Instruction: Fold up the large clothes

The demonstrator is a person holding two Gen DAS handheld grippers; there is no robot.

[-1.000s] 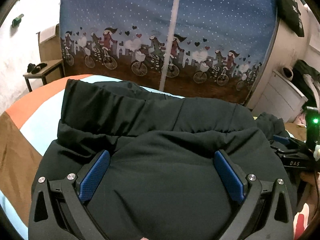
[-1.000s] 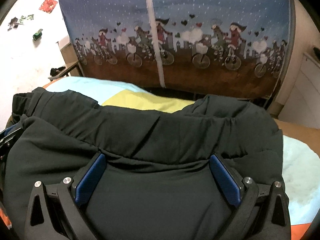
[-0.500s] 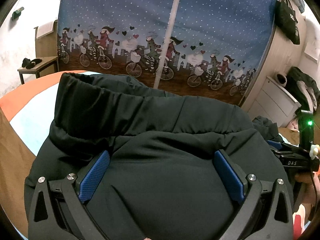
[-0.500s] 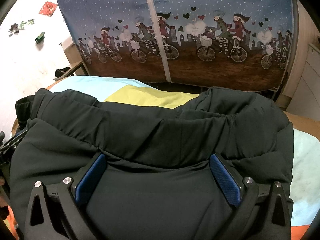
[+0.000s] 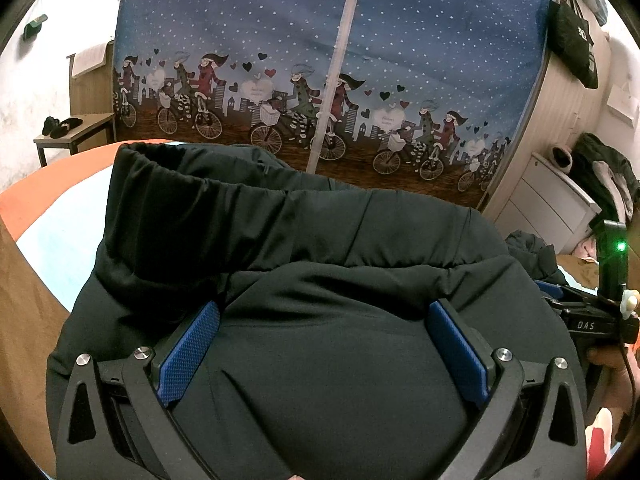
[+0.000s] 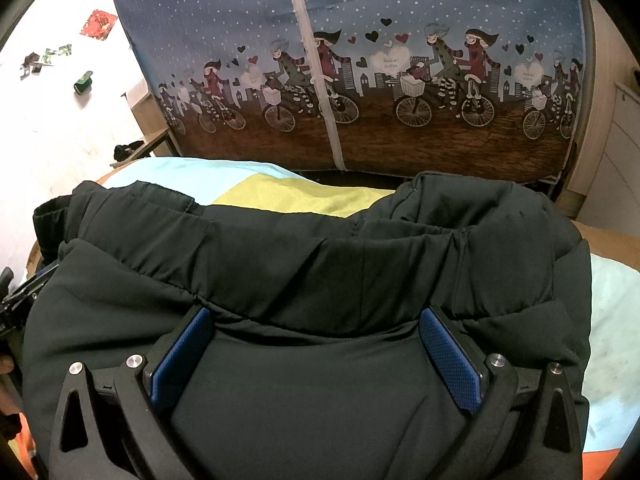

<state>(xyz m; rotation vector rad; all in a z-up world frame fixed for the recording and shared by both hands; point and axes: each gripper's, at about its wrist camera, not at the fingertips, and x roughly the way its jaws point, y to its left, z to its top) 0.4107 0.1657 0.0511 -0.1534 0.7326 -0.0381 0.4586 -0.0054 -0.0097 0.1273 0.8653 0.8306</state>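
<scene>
A bulky black padded jacket [image 5: 320, 240] fills the lower half of both views, bunched in thick folds over a colour-block bedsheet [image 5: 60, 240]. My left gripper [image 5: 324, 308] is open wide, and the jacket's bulk lies between its blue pads [image 5: 188, 356]. In the right wrist view the same jacket [image 6: 320, 264] spans the frame above the yellow and light blue sheet [image 6: 288, 196]. My right gripper [image 6: 316, 314] is also open wide, with fabric bulging between its blue pads [image 6: 452, 360]. The right gripper's body [image 5: 592, 320] shows at the far right of the left wrist view.
A blue fabric wardrobe with a bicycle print [image 5: 320, 80] stands just behind the bed. A small wooden table [image 5: 76, 132] holding dark items is at the left. White drawers [image 5: 552, 208] and a hanging black bag [image 5: 576, 40] are at the right.
Both grippers and the jacket have moved forward and up toward the wardrobe. Less bedsheet shows beyond the jacket. The jaws stay wide apart.
</scene>
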